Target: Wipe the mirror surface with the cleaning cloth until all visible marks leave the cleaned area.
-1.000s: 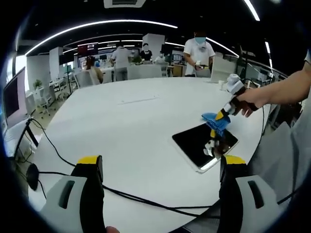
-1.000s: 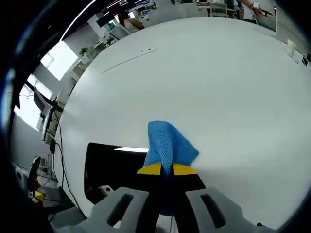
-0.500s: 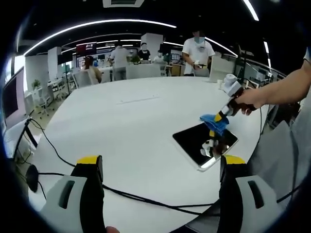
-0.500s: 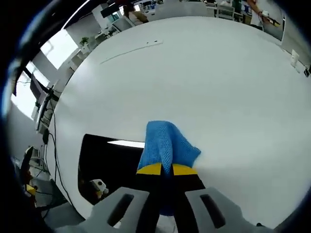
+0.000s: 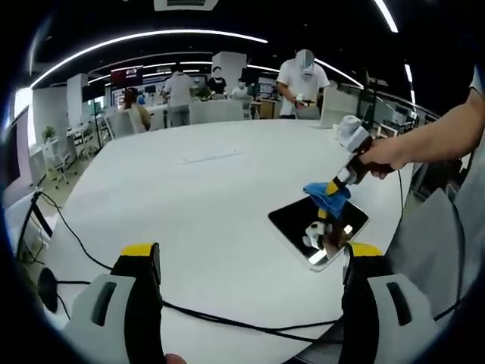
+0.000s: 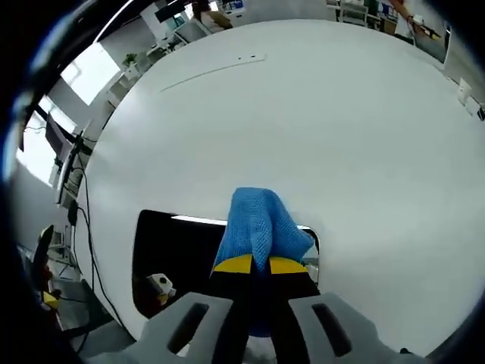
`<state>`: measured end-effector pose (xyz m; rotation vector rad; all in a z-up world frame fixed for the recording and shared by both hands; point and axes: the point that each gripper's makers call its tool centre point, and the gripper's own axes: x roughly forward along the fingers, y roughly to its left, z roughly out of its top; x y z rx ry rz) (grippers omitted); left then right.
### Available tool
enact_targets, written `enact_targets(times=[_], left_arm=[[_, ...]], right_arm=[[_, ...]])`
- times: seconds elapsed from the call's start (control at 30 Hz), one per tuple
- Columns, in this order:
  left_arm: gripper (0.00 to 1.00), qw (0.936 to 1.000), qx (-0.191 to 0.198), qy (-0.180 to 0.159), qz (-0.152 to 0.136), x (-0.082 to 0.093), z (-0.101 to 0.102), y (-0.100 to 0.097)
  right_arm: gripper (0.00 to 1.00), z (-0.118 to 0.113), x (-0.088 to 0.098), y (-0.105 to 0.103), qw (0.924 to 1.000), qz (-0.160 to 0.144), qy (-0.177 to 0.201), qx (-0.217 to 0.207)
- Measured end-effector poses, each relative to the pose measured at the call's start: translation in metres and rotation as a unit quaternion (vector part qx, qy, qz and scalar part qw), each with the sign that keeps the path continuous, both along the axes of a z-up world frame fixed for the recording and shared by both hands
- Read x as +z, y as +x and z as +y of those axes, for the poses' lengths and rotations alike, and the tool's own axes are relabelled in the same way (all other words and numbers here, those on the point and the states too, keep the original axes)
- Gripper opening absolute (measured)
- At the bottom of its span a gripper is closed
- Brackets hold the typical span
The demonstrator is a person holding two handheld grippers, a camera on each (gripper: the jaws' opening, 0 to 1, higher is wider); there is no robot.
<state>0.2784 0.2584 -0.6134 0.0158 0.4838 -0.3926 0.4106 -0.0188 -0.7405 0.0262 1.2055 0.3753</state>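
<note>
Mirror (image 5: 318, 227) lies flat near the surface (image 5: 204, 197) edge, at about 3 o'clock in the left gripper view and at 7 o'clock in the right gripper view (image 6: 182, 258), dark glass reflecting the room. Cleaning cloth (image 6: 261, 227), blue, is clamped betw. the right gripper (image 6: 261, 265) jaws, bunched up and sticking out fwd. From the left gripper view the right gripper (image 5: 333, 184) comes in at 2 o'clock w/ the person's hand (image 5: 383, 155) on it, cloth (image 5: 326, 196) hanging over the mirror's far edge; can't tell if it's touching the glass or just above. Left gripper (image 5: 250, 262) sits low at 6 o'clock, jaws wide apart, nothing betw. them, well apart from the mirror.

Progress: judging by this, wiping is mid-way at best. Cloth is at the far/right end of the mirror, most of the glass isn't under it. Marks themselves too small to make out, so no telling which part is clean. Left to do, prob.: passes across the rest of the glass toward the near edge, then check for streaks. Black cable (image 5: 227, 322) runs across the surface near 6 o'clock, clear of the mirror.
</note>
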Motion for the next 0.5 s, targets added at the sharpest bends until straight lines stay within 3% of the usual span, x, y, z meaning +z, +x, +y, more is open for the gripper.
enact_targets(times=[0.5], left_arm=[[0.99, 0.9995, -0.030, -0.004, 0.008, 0.007, -0.004, 0.006]], right_arm=[[0.00, 0.040, 0.003, -0.012, 0.9998, 0.003, 0.006, 0.016]])
